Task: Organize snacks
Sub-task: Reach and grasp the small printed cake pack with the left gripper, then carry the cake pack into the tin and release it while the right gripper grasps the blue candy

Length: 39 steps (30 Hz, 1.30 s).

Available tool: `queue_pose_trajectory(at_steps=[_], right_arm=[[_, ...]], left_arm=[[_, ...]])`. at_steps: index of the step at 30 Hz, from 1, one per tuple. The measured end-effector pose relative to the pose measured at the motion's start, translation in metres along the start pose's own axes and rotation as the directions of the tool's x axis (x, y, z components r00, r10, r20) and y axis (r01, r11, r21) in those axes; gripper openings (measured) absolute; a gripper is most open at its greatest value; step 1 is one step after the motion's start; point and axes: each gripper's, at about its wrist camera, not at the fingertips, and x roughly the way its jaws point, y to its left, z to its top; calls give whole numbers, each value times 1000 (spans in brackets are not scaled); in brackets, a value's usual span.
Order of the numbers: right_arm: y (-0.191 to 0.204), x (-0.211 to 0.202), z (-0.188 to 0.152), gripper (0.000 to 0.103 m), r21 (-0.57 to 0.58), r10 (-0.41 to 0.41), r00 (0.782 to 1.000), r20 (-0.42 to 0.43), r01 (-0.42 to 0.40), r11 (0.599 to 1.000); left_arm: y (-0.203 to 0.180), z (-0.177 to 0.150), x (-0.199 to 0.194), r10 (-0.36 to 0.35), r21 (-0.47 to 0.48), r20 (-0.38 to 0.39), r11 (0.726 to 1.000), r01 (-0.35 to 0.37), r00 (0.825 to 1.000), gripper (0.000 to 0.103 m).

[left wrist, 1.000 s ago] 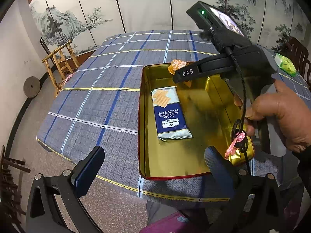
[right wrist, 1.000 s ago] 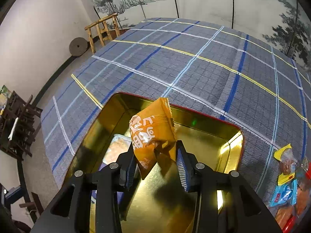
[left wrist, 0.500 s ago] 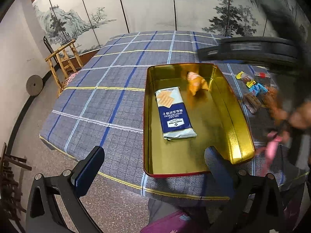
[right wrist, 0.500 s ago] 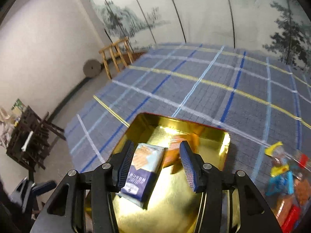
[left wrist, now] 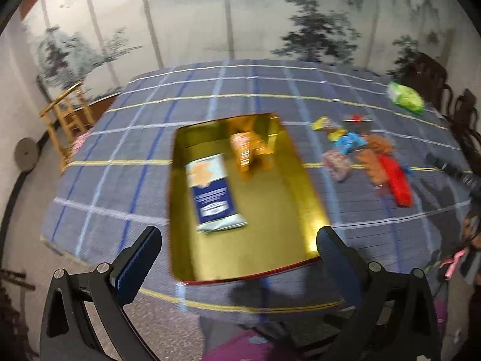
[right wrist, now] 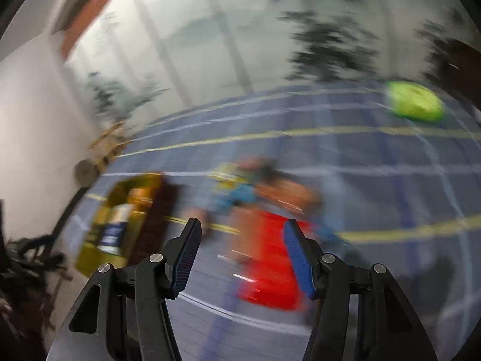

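A gold tin tray (left wrist: 300, 186) with a red rim sits on the blue checked tablecloth. In it lie a blue-and-white cracker pack (left wrist: 215, 195) and an orange snack packet (left wrist: 248, 150). My left gripper (left wrist: 237, 258) is open and empty, above the tray's near edge. My right gripper (right wrist: 242, 255) is open and empty, over a blurred red packet (right wrist: 270, 267) in a pile of loose snacks (right wrist: 252, 189). That pile (left wrist: 369, 156) lies to the right of the tray in the left wrist view. The tray (right wrist: 90, 252) shows blurred at the left of the right wrist view.
A green packet (left wrist: 404, 96) lies at the table's far right, also in the right wrist view (right wrist: 415, 103). A wooden chair (left wrist: 67, 117) stands left of the table, dark chairs (left wrist: 457, 111) at the right. A painted screen lines the back wall.
My right gripper let go of the orange packet, which now lies in the tray, then swung right to the snack pile. My left gripper pulled back slightly.
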Motion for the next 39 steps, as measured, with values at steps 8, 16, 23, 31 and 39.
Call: queue_pose_trajectory(at_steps=[8,16,23,31,39], right_arm=[[-102,-16,-38,58,138,-153,988,-16,154,978],[-122,-10,-47,58,148,-123,992,-3,122,981],[-132,-4,-52,58,152,-84,996,-5,83,985],[-138,-2,-56,60,153,-44,999,11,42,987],[-135,-3,-56,62,160,-9,1000,16,6,987]], left_arm=[[-57,50,29,-241,2,-117,970,243,963,96],[-106,88,100,-235,-103,-267,971,215,935,72],[-117,94,155,-169,-182,-344,977,111,924,63],[-125,90,184,-80,-167,-365,986,19,928,50],[-143,80,166,-92,-100,-340,993,61,936,25]])
